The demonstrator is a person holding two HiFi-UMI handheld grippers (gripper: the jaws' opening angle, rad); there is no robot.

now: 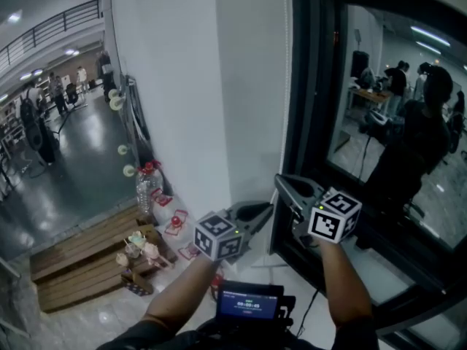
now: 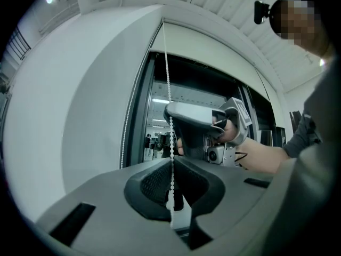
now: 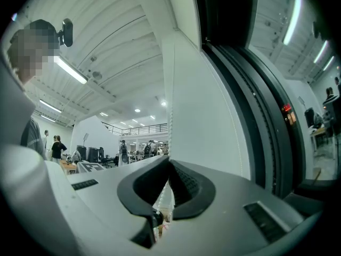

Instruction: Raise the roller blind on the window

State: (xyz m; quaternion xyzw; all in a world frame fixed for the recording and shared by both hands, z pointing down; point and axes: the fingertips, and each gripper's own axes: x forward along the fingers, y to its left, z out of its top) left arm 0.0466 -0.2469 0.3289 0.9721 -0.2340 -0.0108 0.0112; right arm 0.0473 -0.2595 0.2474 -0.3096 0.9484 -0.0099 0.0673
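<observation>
Left of the window [image 1: 379,122], a broad white wall [image 1: 182,86] fills the middle of the head view. The window itself is dark glass in a black frame, with people and ceiling lights mirrored in it. Well left of the window and far below it, we look down on a wooden platform [image 1: 80,261].

Just in front of the window's left frame edge we hold both grippers roughly level. Our right gripper [image 1: 281,182] sits higher and nearer the glass. Our left gripper [image 1: 266,210] sits lower, on the wall side.

The roller blind's bead chain [image 2: 168,68] hangs straight down along that left edge of the window. Our left jaws are pinched almost together on the chain, and the beads run down between the pads. Our right jaws are closed fully on the same strand, higher up. We cannot make out the blind's cloth itself.
</observation>
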